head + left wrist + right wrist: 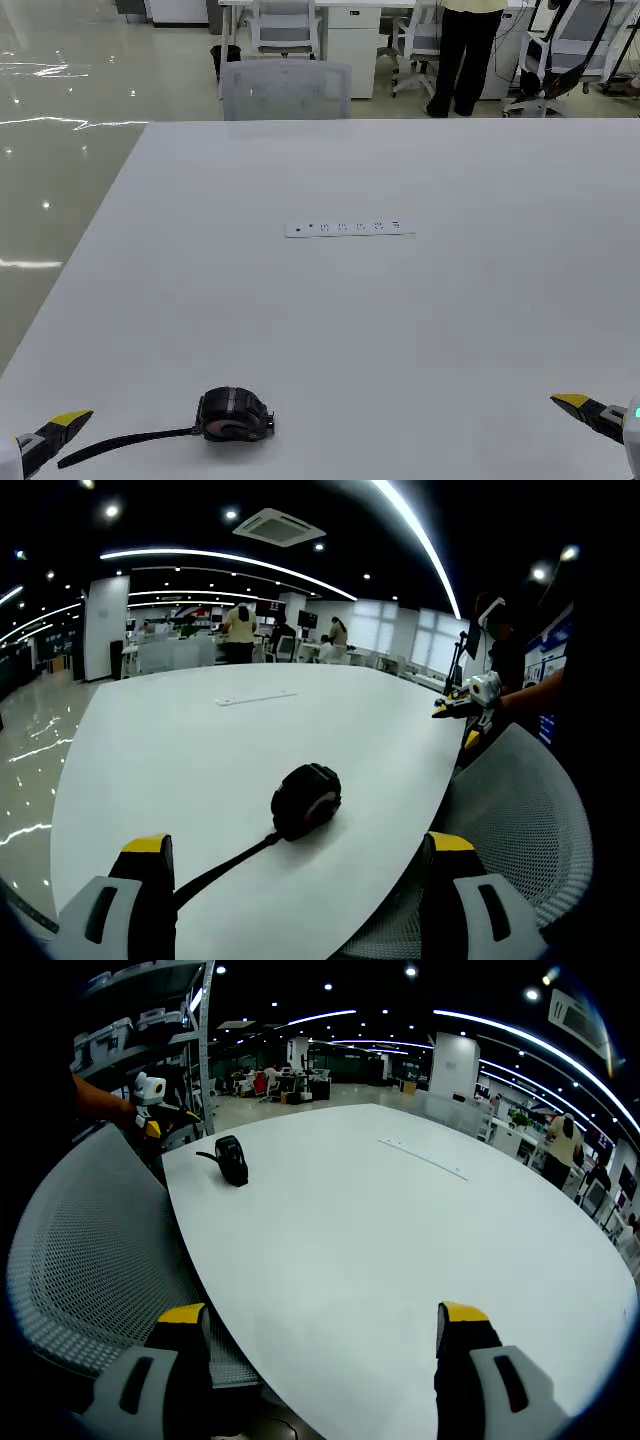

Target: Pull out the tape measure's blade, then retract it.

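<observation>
A black tape measure (234, 416) lies near the front edge of the white table (380, 320), its black strap trailing left. The left gripper view has the tape measure (306, 800) just ahead of my left gripper (297, 865), which is open with nothing between its yellow-tipped fingers (148, 846). My left gripper's tip (62, 422) shows at the bottom left of the head view, my right gripper's tip (585, 407) at the bottom right. My right gripper (320, 1322) is open and empty over the table's edge, with the tape measure (231, 1159) far off to its left.
A flat white power strip (349, 228) lies at the table's middle. A grey mesh chair (286, 92) stands at the far edge, with a person (468, 55) and office chairs beyond. Another mesh chair back (90, 1250) sits close below the near edge.
</observation>
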A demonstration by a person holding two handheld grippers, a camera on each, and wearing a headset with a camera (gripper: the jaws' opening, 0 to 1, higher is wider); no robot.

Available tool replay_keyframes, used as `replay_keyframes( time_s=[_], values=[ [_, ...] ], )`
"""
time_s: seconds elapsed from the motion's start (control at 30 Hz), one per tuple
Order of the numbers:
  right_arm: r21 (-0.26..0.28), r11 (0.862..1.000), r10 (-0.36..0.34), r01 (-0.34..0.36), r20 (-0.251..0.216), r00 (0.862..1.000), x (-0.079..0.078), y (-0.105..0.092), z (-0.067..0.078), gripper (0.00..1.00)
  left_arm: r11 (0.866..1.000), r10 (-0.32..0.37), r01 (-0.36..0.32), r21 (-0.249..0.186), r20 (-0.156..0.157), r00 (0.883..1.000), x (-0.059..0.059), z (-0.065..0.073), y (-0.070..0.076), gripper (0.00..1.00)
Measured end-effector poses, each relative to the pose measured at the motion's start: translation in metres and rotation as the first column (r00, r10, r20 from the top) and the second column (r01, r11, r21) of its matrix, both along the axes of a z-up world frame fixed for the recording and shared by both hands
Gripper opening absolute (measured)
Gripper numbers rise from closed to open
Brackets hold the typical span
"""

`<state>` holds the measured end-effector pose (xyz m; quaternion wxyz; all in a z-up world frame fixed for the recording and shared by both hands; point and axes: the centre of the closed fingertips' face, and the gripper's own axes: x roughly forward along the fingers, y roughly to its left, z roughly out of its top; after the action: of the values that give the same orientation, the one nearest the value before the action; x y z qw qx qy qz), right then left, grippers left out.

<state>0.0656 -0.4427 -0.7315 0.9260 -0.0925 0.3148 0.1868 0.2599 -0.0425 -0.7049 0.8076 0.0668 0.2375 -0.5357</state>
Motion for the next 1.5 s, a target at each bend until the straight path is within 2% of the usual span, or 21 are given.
replay_keyframes(
  time_s=[0.73, 0.93, 1.27, 1.37, 1.43, 1.5],
  values=[
    [-0.014, 1.0, 0.0, 0.0, -0.016, 1.0, -0.007, -0.001, 0.001, 0.95, 1.0, -0.016, 0.016, 0.014, 0.0, 1.0, 0.004, -0.001, 0.005, 1.0],
    [-0.022, 1.0, 0.002, -0.003, -0.011, 1.0, -0.003, -0.001, 0.005, 0.95, 1.0, -0.023, 0.023, 0.016, 0.012, 1.0, 0.009, 0.001, 0.007, 1.0],
    [-0.034, 0.999, 0.005, -0.006, -0.017, 1.0, 0.006, 0.001, 0.008, 0.94, 0.999, -0.041, 0.041, 0.018, -0.012, 0.999, 0.01, -0.002, 0.004, 1.0],
    [-0.043, 0.999, 0.019, -0.019, -0.001, 1.0, 0.013, 0.004, 0.014, 0.95, 0.998, -0.057, 0.057, 0.025, 0.0, 0.998, 0.01, -0.001, 0.0, 1.0],
    [-0.045, 0.999, 0.028, -0.028, 0.003, 1.0, 0.017, 0.008, 0.018, 0.95, 0.997, -0.071, 0.07, 0.028, 0.046, 0.996, 0.014, 0.004, -0.002, 1.0],
    [-0.048, 0.998, 0.032, -0.032, 0.007, 0.999, 0.023, 0.01, 0.02, 0.96, 0.997, -0.074, 0.073, 0.02, 0.031, 0.997, 0.016, 0.005, -0.003, 1.0]
  ],
)
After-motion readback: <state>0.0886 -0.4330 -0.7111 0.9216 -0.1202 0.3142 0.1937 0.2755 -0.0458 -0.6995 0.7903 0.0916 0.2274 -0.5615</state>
